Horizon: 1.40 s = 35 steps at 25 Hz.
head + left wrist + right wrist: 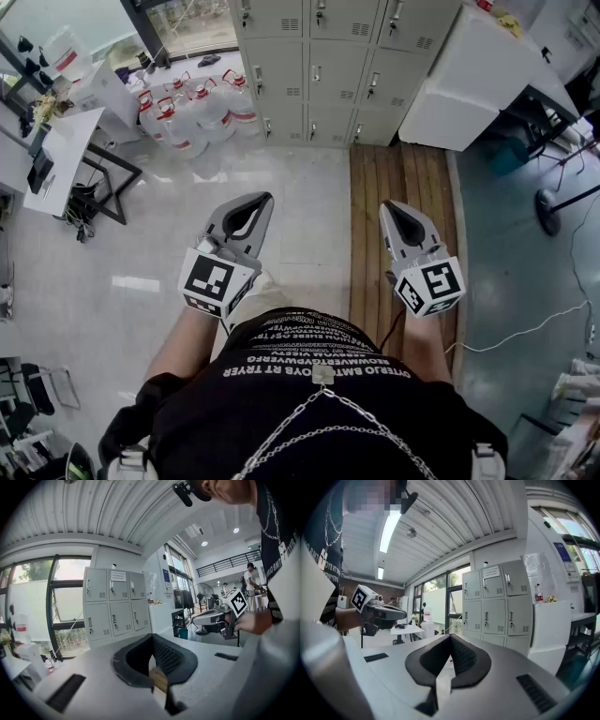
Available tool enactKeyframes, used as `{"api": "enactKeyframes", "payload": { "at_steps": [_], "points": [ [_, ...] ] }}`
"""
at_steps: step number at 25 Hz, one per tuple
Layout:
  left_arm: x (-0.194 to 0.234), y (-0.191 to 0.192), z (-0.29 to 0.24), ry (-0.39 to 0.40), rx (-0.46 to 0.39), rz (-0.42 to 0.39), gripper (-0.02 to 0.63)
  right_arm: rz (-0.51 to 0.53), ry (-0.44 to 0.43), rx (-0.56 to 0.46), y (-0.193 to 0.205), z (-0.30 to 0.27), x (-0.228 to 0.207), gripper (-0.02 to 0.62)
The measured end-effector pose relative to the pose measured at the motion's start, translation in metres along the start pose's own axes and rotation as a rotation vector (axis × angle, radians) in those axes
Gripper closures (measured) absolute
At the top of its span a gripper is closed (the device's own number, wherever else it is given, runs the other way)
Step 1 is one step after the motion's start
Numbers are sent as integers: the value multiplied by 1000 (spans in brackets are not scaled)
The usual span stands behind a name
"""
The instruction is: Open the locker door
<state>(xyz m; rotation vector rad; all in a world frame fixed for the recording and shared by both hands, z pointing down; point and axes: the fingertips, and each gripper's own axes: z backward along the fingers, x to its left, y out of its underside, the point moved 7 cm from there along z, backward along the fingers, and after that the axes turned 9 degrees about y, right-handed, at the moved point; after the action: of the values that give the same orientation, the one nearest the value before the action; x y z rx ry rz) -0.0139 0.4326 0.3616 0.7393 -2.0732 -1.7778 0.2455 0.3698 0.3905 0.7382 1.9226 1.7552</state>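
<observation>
a: why are both tools held low and level out front?
b: a ready pose, i'd judge. the left gripper (255, 204) and right gripper (392, 211) point ahead at the lockers (328, 66). each has its fingers (464, 660) pressed together, with nothing between them.
a: and where's the door relative to them?
b: well apart, ahead across open floor (water jugs (192, 112) stand just left of the bank). every locker door in view is closed. i'd say the person must step nearer before any handle is in reach. which door is meant, i can't tell.
</observation>
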Motion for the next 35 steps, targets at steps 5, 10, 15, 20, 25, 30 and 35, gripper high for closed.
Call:
{"api": "enactKeyframes", "payload": {
  "at_steps": [5, 10, 15, 20, 25, 30, 35],
  "points": [
    [7, 11, -2, -12, 5, 30, 606, -23, -4, 24, 9, -5, -2, 600],
    [18, 21, -19, 25, 28, 46, 606, -98, -48, 20, 20, -11, -9, 600],
    [44, 24, -42, 52, 0, 67, 606, -119, -40, 56, 21, -30, -19, 600],
    [82, 24, -69, 87, -31, 86, 606, -116, 28, 60, 8, -63, -30, 600],
    [127, 19, -91, 131, -52, 84, 606, -115, 62, 77, -5, -107, -33, 509],
    [182, 21, -95, 154, -74, 80, 606, -128, 79, 81, -16, -156, -19, 491],
    [226, 47, -102, 188, -47, 112, 606, -113, 84, 79, -25, -200, -2, 477]
  ]
}}
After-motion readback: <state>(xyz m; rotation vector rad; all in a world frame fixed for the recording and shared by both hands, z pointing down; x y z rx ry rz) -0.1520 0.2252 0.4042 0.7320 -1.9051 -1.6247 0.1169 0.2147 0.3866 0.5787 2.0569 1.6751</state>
